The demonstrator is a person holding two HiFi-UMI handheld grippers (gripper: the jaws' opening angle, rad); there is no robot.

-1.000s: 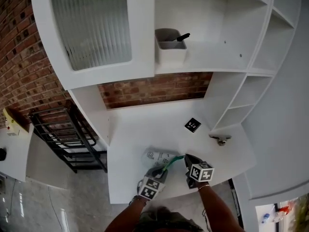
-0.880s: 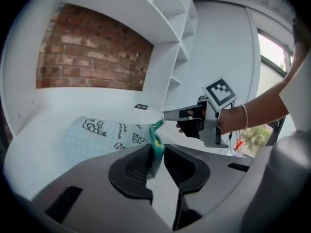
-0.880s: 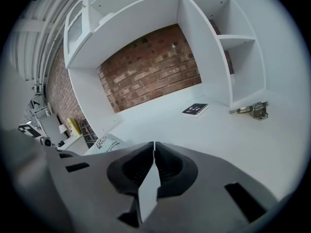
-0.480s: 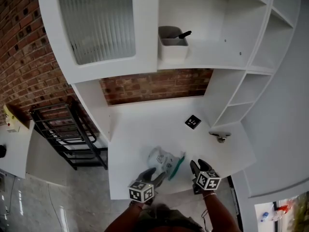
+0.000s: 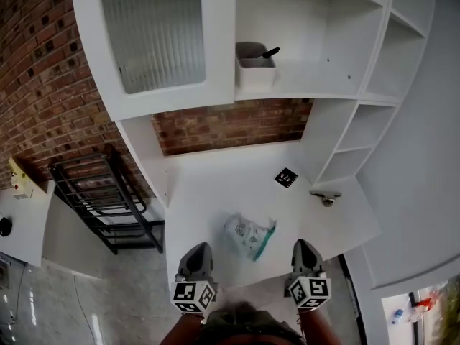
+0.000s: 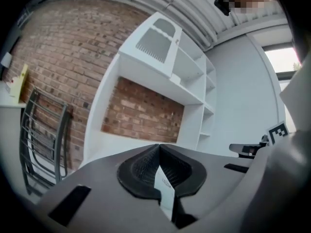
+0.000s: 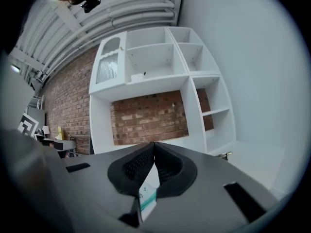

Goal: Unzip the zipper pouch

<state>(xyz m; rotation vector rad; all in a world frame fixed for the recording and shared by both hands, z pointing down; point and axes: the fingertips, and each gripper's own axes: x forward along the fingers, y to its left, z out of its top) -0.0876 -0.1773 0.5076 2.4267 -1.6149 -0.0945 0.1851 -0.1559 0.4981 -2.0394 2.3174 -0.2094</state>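
Observation:
The zipper pouch (image 5: pixel 249 236), white with a small print and a green zipper edge, lies flat near the front of the white desk (image 5: pixel 215 185). Both grippers are off it, drawn back over the desk's front edge. My left gripper (image 5: pixel 195 251) is to the pouch's lower left and my right gripper (image 5: pixel 305 249) to its lower right. Both point level, and their jaws have just closed with nothing between them. In the left gripper view a strip of the pouch (image 6: pixel 165 184) shows below the closed pads (image 6: pixel 146 166). The right gripper view shows the pouch (image 7: pixel 148 194) the same way.
A black-and-white marker tag (image 5: pixel 287 177) and a small metal object (image 5: pixel 325 198) lie on the desk's right side. A grey bin (image 5: pixel 255 67) with a black-handled tool stands on the shelf above. A black metal rack (image 5: pixel 108 207) stands to the left of the desk.
Both grippers have let go of the pouch and pulled back toward the person, apart from each other. The pouch has dropped flat on the desk.

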